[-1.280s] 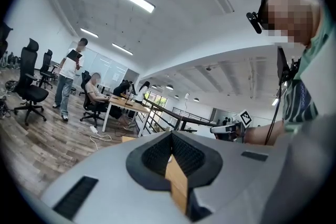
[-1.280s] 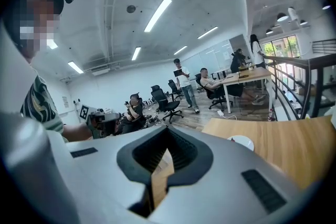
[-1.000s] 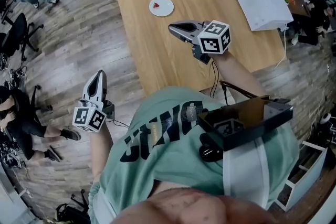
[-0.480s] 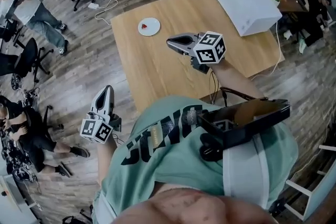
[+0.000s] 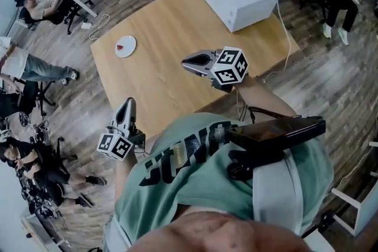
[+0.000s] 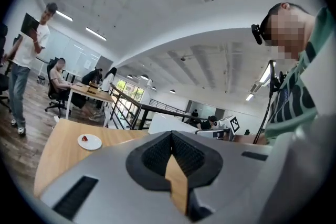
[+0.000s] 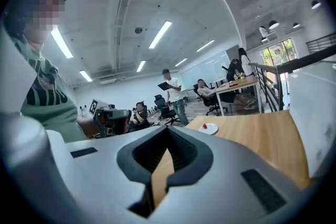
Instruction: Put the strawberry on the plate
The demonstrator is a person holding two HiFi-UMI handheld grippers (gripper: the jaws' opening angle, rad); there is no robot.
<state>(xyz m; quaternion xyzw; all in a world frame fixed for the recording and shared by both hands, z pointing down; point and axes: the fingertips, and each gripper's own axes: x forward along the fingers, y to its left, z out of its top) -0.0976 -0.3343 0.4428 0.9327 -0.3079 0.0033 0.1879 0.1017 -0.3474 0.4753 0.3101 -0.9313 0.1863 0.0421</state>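
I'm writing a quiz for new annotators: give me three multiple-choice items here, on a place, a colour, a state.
1. Where is the strawberry? A on the floor; B on the plate; C on a chair.
2. What colour is the plate? A white; B blue; C black.
3. How do the left claw's jaws stand? A wide apart; B shut on the strawberry; C shut, empty.
Key: 1 B, it lies on the plate; 2 A, white against the wooden table; 3 C, the jaws meet with nothing between.
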